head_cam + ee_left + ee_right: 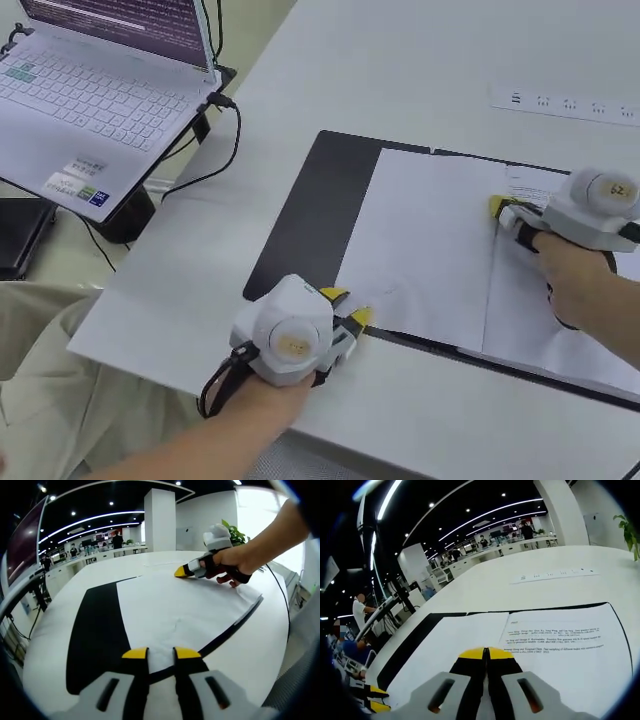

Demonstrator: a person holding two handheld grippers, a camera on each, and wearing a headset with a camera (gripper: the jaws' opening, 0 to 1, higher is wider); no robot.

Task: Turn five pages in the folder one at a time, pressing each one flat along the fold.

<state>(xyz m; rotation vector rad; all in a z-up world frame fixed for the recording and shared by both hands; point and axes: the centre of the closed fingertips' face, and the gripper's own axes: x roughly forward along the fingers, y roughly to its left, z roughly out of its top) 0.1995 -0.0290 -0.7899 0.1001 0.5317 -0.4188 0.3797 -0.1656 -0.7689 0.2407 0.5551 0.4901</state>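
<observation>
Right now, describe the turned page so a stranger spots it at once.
On the white table lies an open black folder. The turned page is the sheet left of its fold. It is blank; the right page carries print.

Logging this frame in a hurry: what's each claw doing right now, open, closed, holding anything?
Left claw: open, tips apart over the page edge.
Right claw: closed, nothing visibly held, tips on the page.

folder: right end cut by edge; page: print too small to read, probably references; laptop: top cropped
</observation>
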